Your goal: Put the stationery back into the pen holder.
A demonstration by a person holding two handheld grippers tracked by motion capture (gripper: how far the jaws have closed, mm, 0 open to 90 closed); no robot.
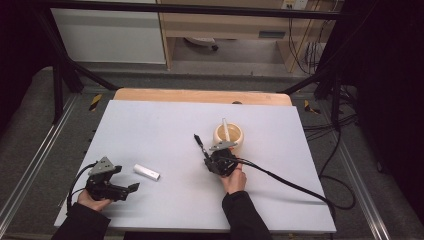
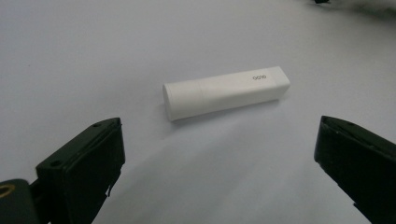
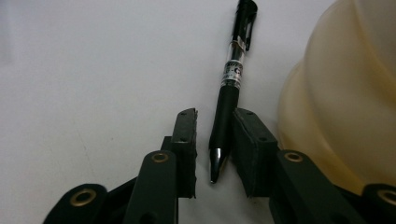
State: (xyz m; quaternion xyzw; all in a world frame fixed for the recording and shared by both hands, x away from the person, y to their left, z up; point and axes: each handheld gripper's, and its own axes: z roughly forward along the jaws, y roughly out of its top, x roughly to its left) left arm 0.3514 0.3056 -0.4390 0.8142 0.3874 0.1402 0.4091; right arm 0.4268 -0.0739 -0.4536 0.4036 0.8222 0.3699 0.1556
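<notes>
- Pale grey mat (image 1: 150, 125) over a wooden tabletop, smooth and matte; dark floor and cables beyond.
- Lay flat on that mat, the pen (image 3: 229, 93), just beside a cream bowl (image 3: 336, 93), tip pointing back toward the hand; reached between the jaws of the right gripper (image 3: 215, 114).
- Stood nearly together around the rubber grip, those jaws; one pad against the barrel, the other a sliver off; not yet clamped, by the look of it.
- Judged light, stiff and slim; clear hard plastic at the barrel, likely slippery and prone to roll; black ribbed rubber sleeve nearer the metal tip, the better place to take hold; clip end best left free.
- Looked glossy, rounded and thick-walled, the bowl; probably easy to nudge; held a white stick (image 1: 226, 129) leaning inside.
- Hung low and spread wide, the left gripper (image 2: 217, 122), nothing between its jaws; faced a white oblong case (image 2: 224, 92), matte, square-edged, with small print near one end.
</notes>
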